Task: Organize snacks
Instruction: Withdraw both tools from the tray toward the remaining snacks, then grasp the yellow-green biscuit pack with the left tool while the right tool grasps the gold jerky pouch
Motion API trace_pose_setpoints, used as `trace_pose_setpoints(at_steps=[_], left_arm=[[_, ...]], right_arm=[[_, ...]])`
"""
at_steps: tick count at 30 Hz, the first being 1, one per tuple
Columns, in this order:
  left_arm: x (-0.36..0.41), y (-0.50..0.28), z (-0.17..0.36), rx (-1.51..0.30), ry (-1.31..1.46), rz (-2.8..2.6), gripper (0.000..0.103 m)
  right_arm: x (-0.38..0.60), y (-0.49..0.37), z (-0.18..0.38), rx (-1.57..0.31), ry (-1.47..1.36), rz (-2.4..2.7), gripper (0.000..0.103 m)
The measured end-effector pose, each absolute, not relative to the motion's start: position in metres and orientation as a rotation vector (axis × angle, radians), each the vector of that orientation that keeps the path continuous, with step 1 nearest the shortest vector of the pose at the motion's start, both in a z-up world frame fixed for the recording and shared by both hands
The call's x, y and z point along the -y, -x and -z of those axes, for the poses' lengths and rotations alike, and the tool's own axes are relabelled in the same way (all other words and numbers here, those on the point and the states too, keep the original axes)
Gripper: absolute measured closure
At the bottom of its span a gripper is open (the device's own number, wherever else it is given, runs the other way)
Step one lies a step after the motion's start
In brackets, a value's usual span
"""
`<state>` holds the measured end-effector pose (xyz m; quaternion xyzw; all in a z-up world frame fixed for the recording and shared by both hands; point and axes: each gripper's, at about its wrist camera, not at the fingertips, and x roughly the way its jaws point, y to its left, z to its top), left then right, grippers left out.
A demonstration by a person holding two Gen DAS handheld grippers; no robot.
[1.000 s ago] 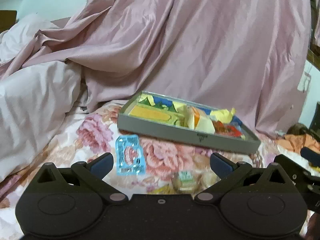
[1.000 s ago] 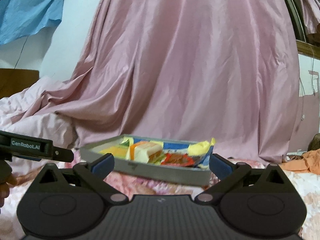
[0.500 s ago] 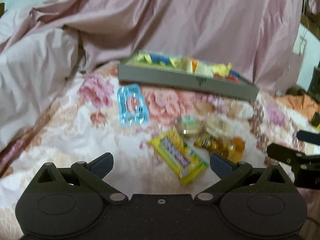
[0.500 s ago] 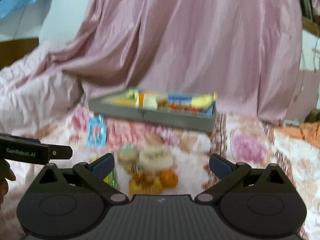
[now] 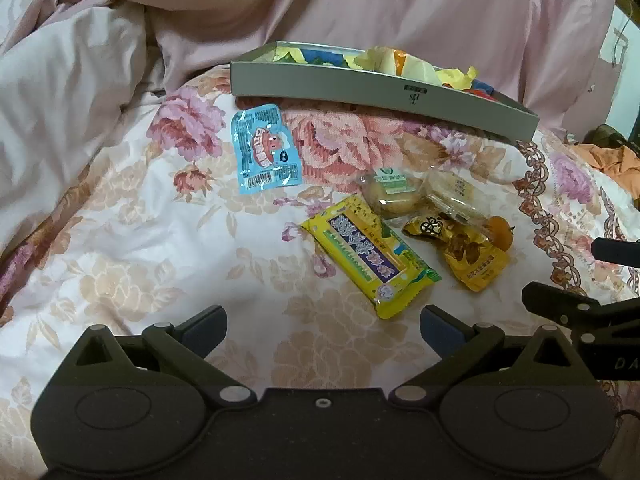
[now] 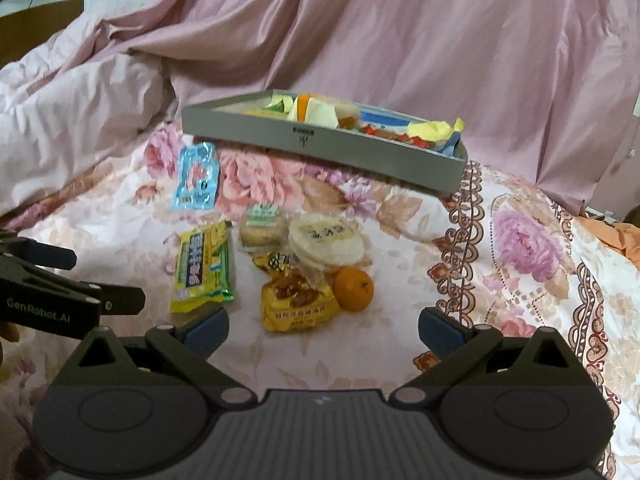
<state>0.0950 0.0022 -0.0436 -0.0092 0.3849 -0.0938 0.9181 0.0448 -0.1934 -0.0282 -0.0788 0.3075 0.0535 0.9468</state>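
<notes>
Both tongs, left tongs (image 5: 322,322) and right tongs (image 6: 323,326), are spread wide and empty above the floral bedspread (image 5: 132,240). The grey tray (image 5: 384,92), already part-filled, is the landmark. Just in front of it lies the blue sachet (image 5: 266,150); nearer the tongs, the yellow bar (image 5: 368,256), two round cakes, the yellow pouch (image 6: 298,300) and the mandarin (image 6: 353,288) cluster, touching. Risk: the soft bedding yields under a pinch; crowded packets may drag along, and the mandarin could roll.

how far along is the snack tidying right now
Partly done: the grey tray already holds several snacks. Nothing is in hand; left gripper and right gripper are open. Left: blue packet, yellow bar, two cakes, golden pouch, orange.
</notes>
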Motion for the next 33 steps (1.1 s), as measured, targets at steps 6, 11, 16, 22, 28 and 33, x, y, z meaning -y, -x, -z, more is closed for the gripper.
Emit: trace_pose_setpoints(at_steps=[6,11,16,22,28,33], left_arm=[[-0.003,-0.103,0.047,-0.813,0.030,0.180,0.001],[-0.003,-0.115,0.049,-0.816,0.055,0.169,0.001],[0.001,-0.130,0.053,-0.823,0.085,0.175,0.001],[0.010,-0.152,0.058,-0.836,0.126,0.197,0.001],[0.021,-0.175,0.064,-0.850,0.155,0.201,0.001],[0.029,-0.187,0.066,-0.857,0.146,0.240,0.001]], right_arm=[[0.190,-0.053,0.033,-0.658,0.174,-0.126,0.000],[0.183,-0.057,0.038,-0.672,0.206,-0.155,0.000],[0.181,-0.062,0.041,-0.669,0.214,-0.163,0.000],[0.180,-0.068,0.044,-0.648,0.224,-0.162,0.000],[0.177,-0.075,0.049,-0.637,0.249,-0.173,0.000],[0.174,-0.081,0.052,-0.653,0.249,-0.210,0.001]])
